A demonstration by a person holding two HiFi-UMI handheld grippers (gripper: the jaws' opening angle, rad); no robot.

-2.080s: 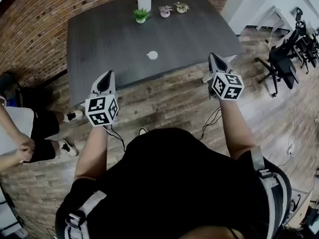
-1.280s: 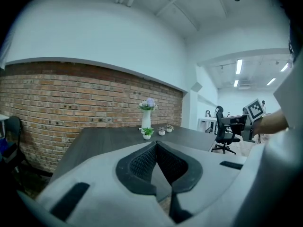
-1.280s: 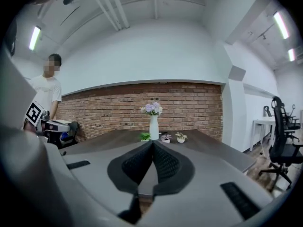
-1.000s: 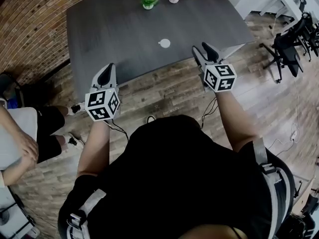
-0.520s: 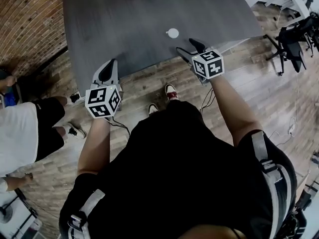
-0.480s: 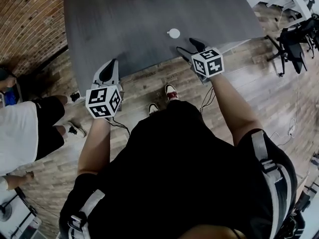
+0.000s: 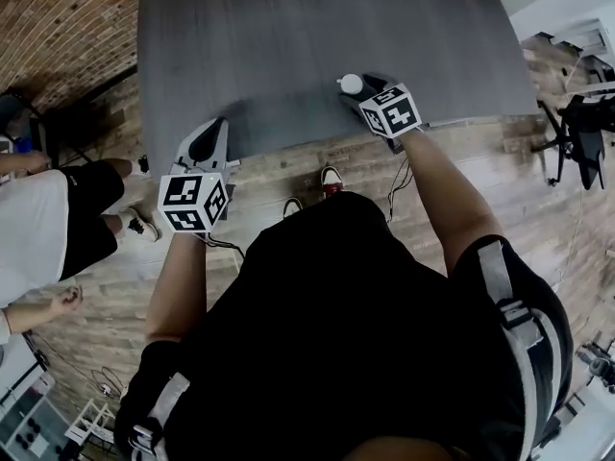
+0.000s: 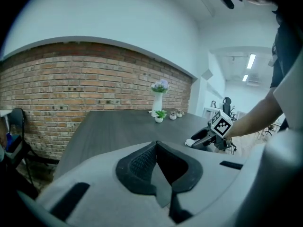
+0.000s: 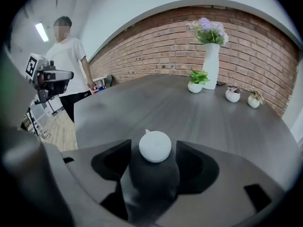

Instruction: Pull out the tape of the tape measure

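Right gripper (image 7: 357, 88) advanced, tape measure (image 9: 155, 146) between parted fingers (image 9: 193, 161)

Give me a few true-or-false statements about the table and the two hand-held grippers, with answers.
1. A white tape measure lies on the dark table. True.
2. The right gripper is clamped tight on the tape measure. False: its jaws stand apart on either side of it, and the pads are not pressing on it.
3. The left gripper holds a plant pot. False: its jaws are closed with nothing between them.
4. A white vase with flowers stands at the table's far end. True.
5. Nobody else is in the room. False: a person in a white shirt stands beside the table.
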